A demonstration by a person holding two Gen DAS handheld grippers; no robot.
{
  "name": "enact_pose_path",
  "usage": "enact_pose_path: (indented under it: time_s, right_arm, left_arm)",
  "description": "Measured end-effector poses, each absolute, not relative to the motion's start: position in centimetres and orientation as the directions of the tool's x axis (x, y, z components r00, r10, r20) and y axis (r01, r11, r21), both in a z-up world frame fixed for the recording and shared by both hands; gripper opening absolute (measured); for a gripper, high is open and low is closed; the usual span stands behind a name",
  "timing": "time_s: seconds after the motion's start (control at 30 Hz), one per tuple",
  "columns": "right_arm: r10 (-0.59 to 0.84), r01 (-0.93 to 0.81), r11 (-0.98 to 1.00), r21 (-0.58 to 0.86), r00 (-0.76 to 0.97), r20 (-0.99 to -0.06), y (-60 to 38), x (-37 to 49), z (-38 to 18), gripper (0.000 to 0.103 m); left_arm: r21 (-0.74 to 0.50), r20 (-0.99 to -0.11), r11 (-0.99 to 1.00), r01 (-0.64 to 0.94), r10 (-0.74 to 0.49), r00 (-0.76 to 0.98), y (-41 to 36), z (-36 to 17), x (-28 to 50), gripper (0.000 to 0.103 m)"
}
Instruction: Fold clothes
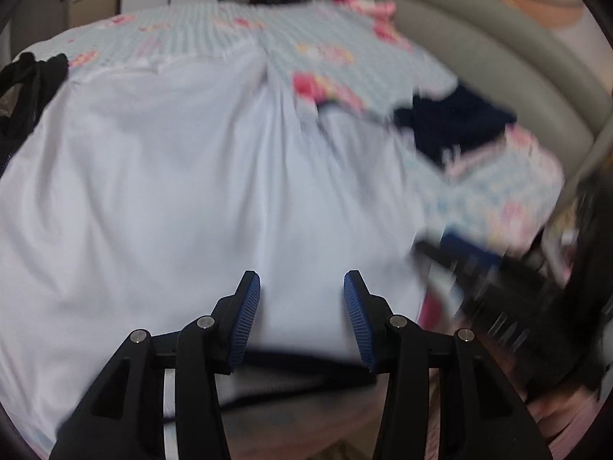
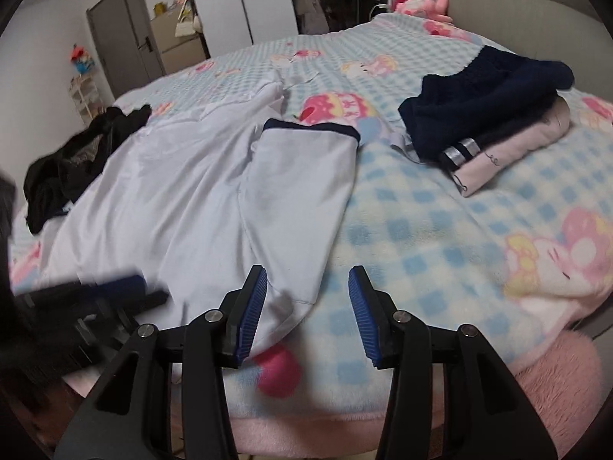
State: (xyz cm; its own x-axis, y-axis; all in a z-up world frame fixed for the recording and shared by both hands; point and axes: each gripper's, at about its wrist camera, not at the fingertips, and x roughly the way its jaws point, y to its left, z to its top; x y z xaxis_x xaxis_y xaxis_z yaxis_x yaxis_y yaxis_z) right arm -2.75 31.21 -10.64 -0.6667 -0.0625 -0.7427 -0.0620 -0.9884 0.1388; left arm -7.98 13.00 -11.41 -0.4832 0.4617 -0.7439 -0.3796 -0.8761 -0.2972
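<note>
A pale lavender-white garment (image 2: 184, 191) with a dark navy-trimmed sleeve cuff lies spread flat across the near left part of the bed, its sleeve folded in over the body. Under it is a fleecy blue-and-white checked blanket (image 2: 421, 230) printed with pink cartoon figures. The left hand-held gripper (image 1: 302, 306) hangs over the garment's near hem with its blue ribbed pads apart and nothing pinched between them; that view is blurred. The right hand-held gripper (image 2: 307, 306) is likewise parted and empty, above the garment's lower corner and the blanket beside it. A crumpled black garment (image 2: 76, 161) sits at the far left edge, and a folded stack of navy and pale pink clothes (image 2: 486, 111) rests well apart on the right.
</note>
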Motion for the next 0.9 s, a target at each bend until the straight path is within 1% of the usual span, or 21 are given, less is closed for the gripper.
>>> enact_pose_path:
  time_s: [0.03, 0.13, 0.2, 0.23, 0.27, 0.3, 0.37, 0.43, 0.5, 0.63, 0.7, 0.73, 0.83, 0.9]
  right_arm:
    - [-0.059, -0.059, -0.99, 0.129, -0.656, -0.753, 31.0, -3.0, -11.0, 0.05]
    - [-0.04, -0.079, -0.991, 0.105, -0.582, -0.812, 31.2, -3.8, -12.6, 0.05]
    - [-0.032, -0.097, -0.99, 0.107, -0.577, -0.816, 31.7, -3.6, -12.4, 0.051]
    - [-0.019, -0.109, -0.989, 0.1, -0.578, -0.816, 31.9, -3.4, -12.2, 0.055]
    - [-0.007, -0.121, -0.988, 0.094, -0.579, -0.815, 32.1, -3.2, -11.9, 0.058]
    - [-0.011, -0.117, -0.988, 0.101, -0.599, -0.8, 32.1, -3.0, -11.5, 0.058]
    - [-0.02, -0.107, -0.988, 0.115, -0.638, -0.77, 32.0, -2.6, -10.7, 0.058]
    - [-0.051, -0.071, -0.988, 0.136, -0.684, -0.728, 31.8, -2.6, -9.6, 0.058]
    - [-0.071, -0.043, -0.989, 0.139, -0.696, -0.715, 31.4, -3.4, -9.1, 0.058]
    - [-0.058, -0.046, -0.993, 0.111, -0.624, -0.779, 30.8, -5.4, -11.5, 0.058]
    - [-0.011, -0.108, -0.99, 0.087, -0.563, -0.826, 31.6, -5.6, -13.5, 0.058]
    - [-0.037, -0.13, -0.982, 0.134, -0.564, -0.825, 32.5, -5.4, -13.5, 0.058]
    - [-0.019, -0.187, -0.97, 0.155, -0.579, -0.815, 33.7, -4.8, -12.5, 0.059]
    - [-0.008, -0.189, -0.97, 0.151, -0.599, -0.801, 33.6, -4.2, -12.0, 0.059]
  left_arm:
    - [-0.302, -0.743, -0.873, -0.382, 0.467, -0.479, 13.0, -11.4, -8.6, 0.049]
    - [-0.254, -0.801, -0.891, -0.377, 0.412, -0.434, 14.0, -13.2, -9.8, 0.049]
    - [-0.228, -0.842, -0.899, -0.374, 0.374, -0.388, 14.2, -14.9, -9.7, 0.05]
    - [-0.224, -0.844, -0.896, -0.384, 0.375, -0.383, 14.1, -15.2, -9.1, 0.051]
    - [-0.222, -0.844, -0.891, -0.396, 0.379, -0.379, 14.0, -15.2, -8.4, 0.053]
    - [-0.231, -0.847, -0.883, -0.407, 0.389, -0.362, 13.8, -15.1, -7.9, 0.056]
    - [-0.254, -0.844, -0.872, -0.419, 0.412, -0.345, 13.4, -14.6, -7.2, 0.057]
    - [-0.287, -0.818, -0.868, -0.406, 0.443, -0.367, 12.6, -13.5, -7.5, 0.057]
    - [-0.284, -0.79, -0.879, -0.382, 0.44, -0.426, 12.1, -12.3, -8.1, 0.057]
    - [-0.264, -0.787, -0.884, -0.386, 0.429, -0.445, 12.6, -12.0, -10.0, 0.058]
    - [-0.235, -0.822, -0.892, -0.386, 0.394, -0.411, 13.6, -13.4, -10.3, 0.058]
    - [-0.223, -0.837, -0.895, -0.387, 0.379, -0.395, 14.0, -14.1, -10.4, 0.058]
    - [-0.24, -0.84, -0.882, -0.405, 0.398, -0.37, 14.1, -15.0, -8.6, 0.06]
    - [-0.233, -0.835, -0.866, -0.443, 0.412, -0.365, 14.2, -14.7, -7.6, 0.061]
